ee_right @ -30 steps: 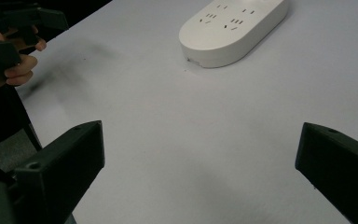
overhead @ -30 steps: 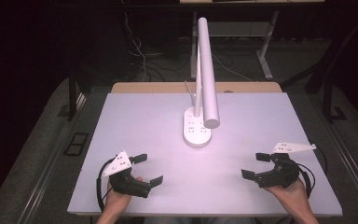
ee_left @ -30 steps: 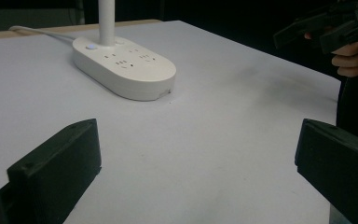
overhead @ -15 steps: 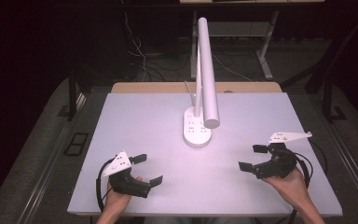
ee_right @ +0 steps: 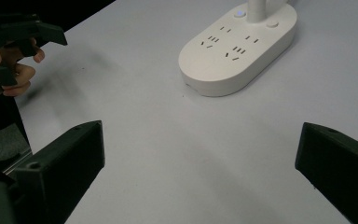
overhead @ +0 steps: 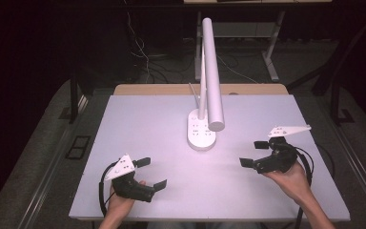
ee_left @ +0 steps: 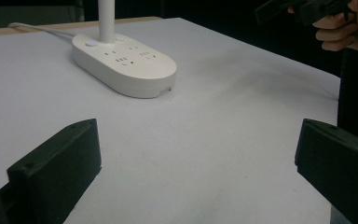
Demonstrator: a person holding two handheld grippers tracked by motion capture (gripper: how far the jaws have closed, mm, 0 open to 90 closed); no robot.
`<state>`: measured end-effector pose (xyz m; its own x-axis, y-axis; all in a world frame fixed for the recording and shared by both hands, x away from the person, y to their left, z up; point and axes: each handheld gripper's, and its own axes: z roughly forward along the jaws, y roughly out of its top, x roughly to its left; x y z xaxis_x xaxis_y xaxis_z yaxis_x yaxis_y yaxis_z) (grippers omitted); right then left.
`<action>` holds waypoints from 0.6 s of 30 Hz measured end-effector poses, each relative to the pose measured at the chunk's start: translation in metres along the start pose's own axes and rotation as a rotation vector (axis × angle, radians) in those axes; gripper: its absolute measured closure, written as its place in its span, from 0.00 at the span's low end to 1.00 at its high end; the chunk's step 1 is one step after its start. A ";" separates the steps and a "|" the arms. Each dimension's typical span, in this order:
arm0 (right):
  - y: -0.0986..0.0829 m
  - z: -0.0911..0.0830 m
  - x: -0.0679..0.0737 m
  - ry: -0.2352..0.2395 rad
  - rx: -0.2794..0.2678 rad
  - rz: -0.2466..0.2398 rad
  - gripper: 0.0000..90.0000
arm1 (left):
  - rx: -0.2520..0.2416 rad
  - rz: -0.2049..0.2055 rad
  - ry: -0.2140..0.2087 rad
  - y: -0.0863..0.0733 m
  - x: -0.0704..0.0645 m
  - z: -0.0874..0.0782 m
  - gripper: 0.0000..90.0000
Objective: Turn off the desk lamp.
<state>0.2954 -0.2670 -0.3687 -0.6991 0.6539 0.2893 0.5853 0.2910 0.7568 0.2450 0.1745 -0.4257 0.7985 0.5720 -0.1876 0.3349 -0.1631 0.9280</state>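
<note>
High view: my left gripper (overhead: 149, 172) and right gripper (overhead: 253, 153) sit apart near the table's (overhead: 138, 124) front edge, both wide open and empty, aimed at the lamp (overhead: 201, 132) standing mid-table.
Left gripper view: lamp base (ee_left: 124, 63) is a smooth white plastic oval with sockets, resting flat.
Right gripper view: base (ee_right: 237, 46) lies ahead, untouched; a button perhaps glows blue.
</note>
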 end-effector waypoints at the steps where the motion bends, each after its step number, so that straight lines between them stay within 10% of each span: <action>1: 0.002 0.001 0.000 0.000 0.002 -0.002 0.01 | 0.001 0.001 -0.001 0.000 0.000 0.000 0.00; 18: 0.034 0.018 -0.010 -0.002 0.024 -0.019 0.01 | 0.000 0.001 -0.001 0.000 0.000 0.000 0.00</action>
<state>0.3292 -0.2511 -0.3561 -0.7094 0.6495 0.2737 0.5816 0.3202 0.7478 0.2446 0.1745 -0.4252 0.7993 0.5712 -0.1868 0.3337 -0.1634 0.9284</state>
